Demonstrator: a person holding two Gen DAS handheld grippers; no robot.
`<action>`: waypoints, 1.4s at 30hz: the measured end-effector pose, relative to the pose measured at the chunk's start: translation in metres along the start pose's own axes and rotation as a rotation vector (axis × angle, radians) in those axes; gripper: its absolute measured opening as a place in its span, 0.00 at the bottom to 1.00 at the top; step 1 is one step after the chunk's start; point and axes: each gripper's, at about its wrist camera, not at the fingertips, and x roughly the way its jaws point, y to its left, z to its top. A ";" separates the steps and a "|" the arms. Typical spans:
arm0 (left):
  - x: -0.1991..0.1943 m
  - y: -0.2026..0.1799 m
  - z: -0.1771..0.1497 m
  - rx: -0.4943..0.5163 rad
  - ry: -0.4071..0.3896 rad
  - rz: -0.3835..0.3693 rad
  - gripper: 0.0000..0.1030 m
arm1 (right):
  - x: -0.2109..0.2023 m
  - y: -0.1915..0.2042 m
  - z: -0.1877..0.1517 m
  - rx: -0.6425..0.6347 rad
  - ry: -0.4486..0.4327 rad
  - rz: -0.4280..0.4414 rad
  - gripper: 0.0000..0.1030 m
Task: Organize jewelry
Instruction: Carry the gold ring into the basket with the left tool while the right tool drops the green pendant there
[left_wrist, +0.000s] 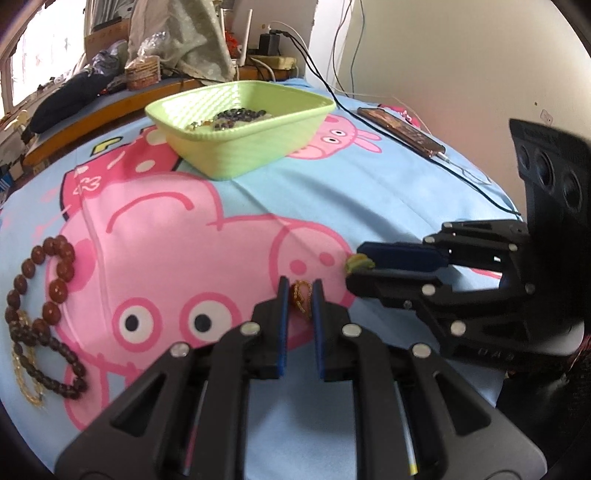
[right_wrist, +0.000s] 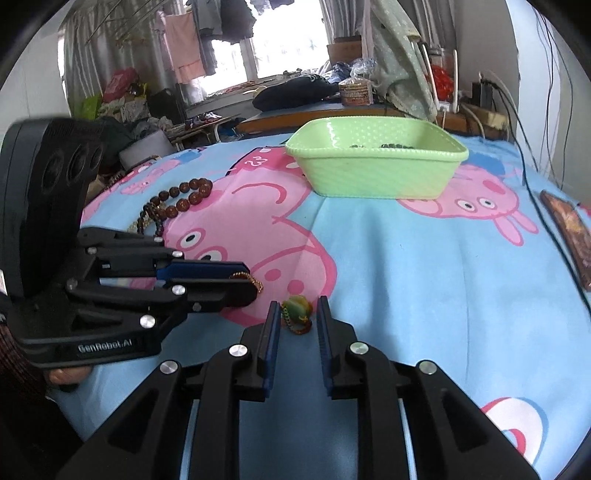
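A gold chain lies on the pig-print sheet between the fingers of my left gripper, whose jaws stand narrowly apart around it. The chain's green pendant sits between the fingers of my right gripper, also slightly apart around it. The right gripper shows in the left wrist view, with the pendant at its tips. The left gripper shows in the right wrist view, with the chain at its tip. A green basket at the back holds dark beads.
Brown bead bracelets and a yellow strand lie at the left of the sheet. A phone with a cable lies at the back right. Clutter and a table edge stand behind the basket.
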 end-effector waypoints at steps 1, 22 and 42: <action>0.000 0.000 0.000 -0.003 0.000 -0.003 0.11 | 0.001 0.001 0.000 -0.006 0.001 -0.005 0.00; 0.000 0.005 0.000 -0.031 -0.002 -0.034 0.11 | 0.000 -0.001 -0.001 -0.003 -0.007 0.014 0.00; -0.041 0.044 0.069 -0.195 -0.172 -0.152 0.11 | -0.018 -0.022 0.074 0.006 -0.194 0.033 0.00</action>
